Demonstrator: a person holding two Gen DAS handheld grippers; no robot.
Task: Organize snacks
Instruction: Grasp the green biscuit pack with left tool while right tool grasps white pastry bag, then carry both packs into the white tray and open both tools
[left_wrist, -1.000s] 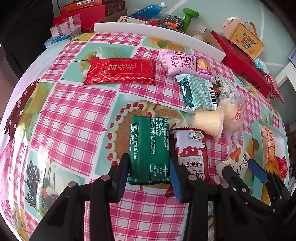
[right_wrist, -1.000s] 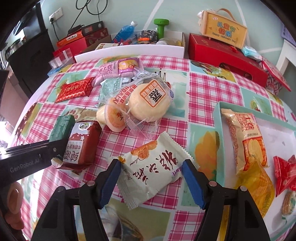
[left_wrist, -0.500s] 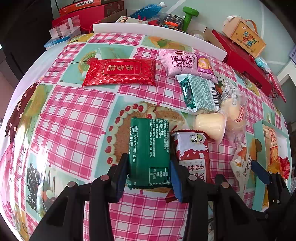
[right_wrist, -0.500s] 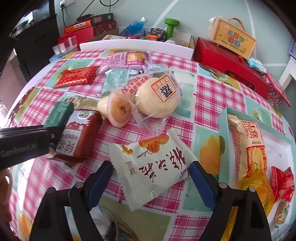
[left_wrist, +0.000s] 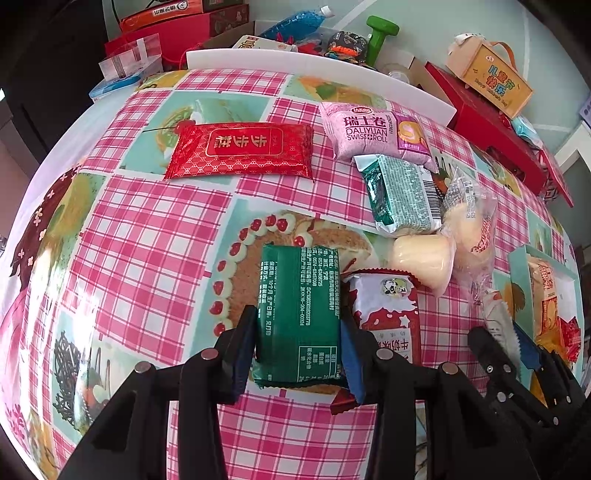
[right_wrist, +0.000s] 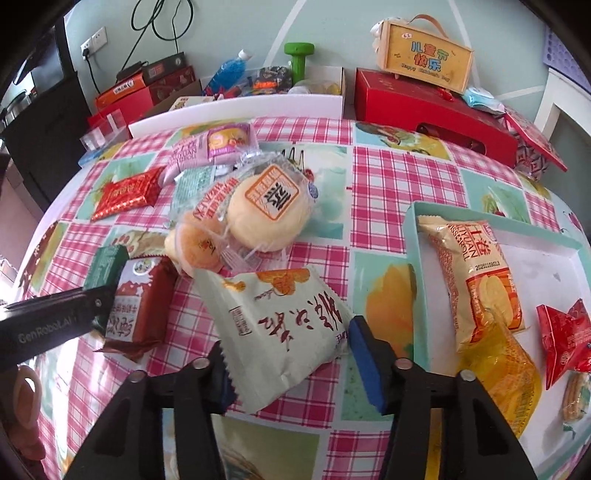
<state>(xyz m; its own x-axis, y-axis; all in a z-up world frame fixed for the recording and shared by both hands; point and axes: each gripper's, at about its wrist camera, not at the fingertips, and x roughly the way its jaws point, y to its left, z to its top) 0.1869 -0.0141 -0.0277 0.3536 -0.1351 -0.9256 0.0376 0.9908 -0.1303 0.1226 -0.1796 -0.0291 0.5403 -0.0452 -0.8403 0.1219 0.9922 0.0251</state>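
While both point down at the table (left_wrist: 147, 229):
Left gripper (left_wrist: 298, 345): fingers pinching green pack (left_wrist: 299, 314).
Right gripper (right_wrist: 290, 369): fingers just closing, pinching white pack (right_wrist: 280, 325).

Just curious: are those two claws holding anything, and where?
The left gripper clamps the green packet by its long sides. The right gripper, whose jaws have just been closing, pinches the white packet by its opposite edges.

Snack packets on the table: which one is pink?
The pink Swiss roll packet, at the far side of the table beside the flat red packet. The other packets on the table are red, green or white.
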